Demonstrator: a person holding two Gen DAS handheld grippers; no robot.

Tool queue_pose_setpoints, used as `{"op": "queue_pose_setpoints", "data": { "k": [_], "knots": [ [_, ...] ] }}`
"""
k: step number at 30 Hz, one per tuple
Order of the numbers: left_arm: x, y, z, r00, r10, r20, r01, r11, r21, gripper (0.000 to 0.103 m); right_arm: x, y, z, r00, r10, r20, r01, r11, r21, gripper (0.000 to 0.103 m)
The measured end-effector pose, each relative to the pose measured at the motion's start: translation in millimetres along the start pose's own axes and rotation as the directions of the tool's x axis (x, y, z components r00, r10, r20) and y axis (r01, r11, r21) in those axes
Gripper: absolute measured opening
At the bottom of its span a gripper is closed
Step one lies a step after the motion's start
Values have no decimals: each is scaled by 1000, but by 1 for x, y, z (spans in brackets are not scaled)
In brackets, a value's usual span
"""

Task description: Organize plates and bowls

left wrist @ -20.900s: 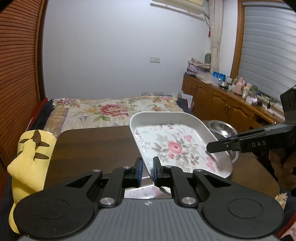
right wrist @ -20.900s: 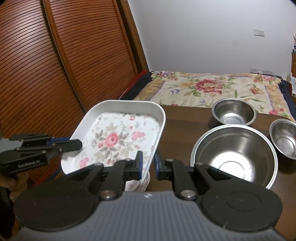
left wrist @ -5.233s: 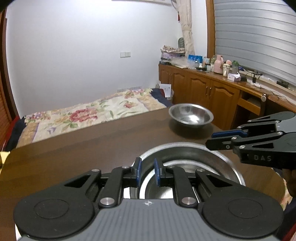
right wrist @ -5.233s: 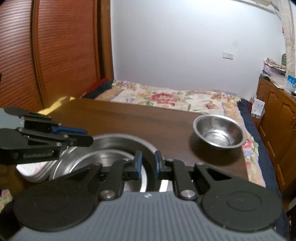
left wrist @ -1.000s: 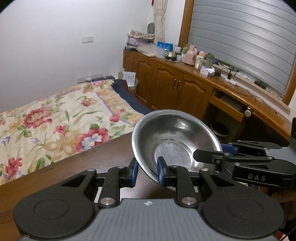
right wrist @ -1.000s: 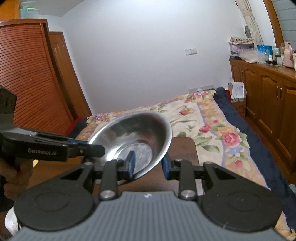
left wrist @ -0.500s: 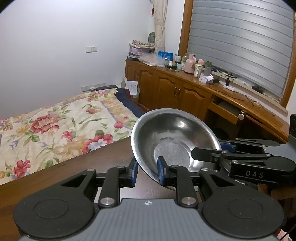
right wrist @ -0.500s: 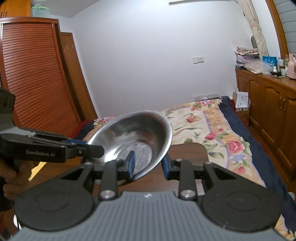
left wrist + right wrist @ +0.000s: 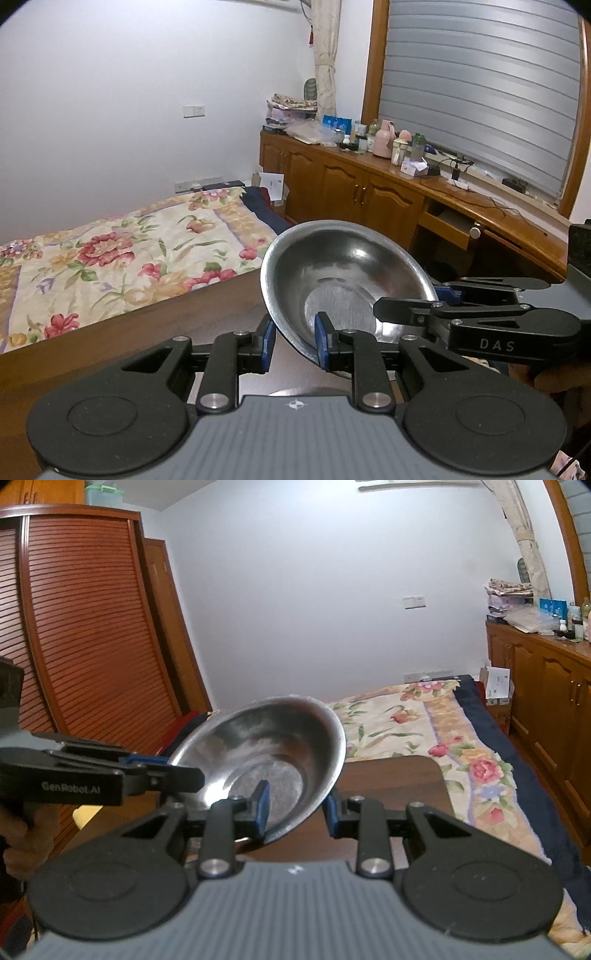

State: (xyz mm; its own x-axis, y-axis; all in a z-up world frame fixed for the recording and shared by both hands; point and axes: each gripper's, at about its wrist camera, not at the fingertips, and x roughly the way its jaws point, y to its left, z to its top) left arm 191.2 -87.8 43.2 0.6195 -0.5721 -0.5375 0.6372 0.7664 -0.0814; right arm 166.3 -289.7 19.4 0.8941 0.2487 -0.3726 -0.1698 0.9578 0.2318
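Observation:
A small steel bowl (image 9: 347,273) is held up above the dark wooden table (image 9: 155,332), tilted. My left gripper (image 9: 293,345) is shut on its near rim. My right gripper (image 9: 297,806) is shut on the opposite rim; the bowl also shows in the right wrist view (image 9: 266,746). The right gripper shows in the left wrist view (image 9: 413,304) at the bowl's right side, and the left gripper shows in the right wrist view (image 9: 173,771) at the bowl's left side. The other bowls and plates are out of view.
A bed with a floral cover (image 9: 110,251) lies beyond the table's far edge. Wooden cabinets (image 9: 369,192) with bottles on top line the right wall. A slatted wooden wardrobe (image 9: 92,635) stands on the left.
Both grippers have raised the bowl a little and turned slightly; the bowl stays gripped on both rims. Long before, they handled a floral tray and a large bowl.

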Motion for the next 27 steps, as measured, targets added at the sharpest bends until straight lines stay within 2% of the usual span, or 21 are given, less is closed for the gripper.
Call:
{"op": "queue_pose_setpoints", "data": {
  "k": [16, 27],
  "knots": [
    [-33, 6, -32, 999, 30, 17, -30, 999, -21, 25, -6, 29, -14, 998, 52, -31, -53, 998, -19, 32],
    [-37, -1, -70, 998, 55, 7, -55, 998, -30, 25, -3, 40, -39, 994, 62, -88, -64, 998, -13, 32]
  ]
}}
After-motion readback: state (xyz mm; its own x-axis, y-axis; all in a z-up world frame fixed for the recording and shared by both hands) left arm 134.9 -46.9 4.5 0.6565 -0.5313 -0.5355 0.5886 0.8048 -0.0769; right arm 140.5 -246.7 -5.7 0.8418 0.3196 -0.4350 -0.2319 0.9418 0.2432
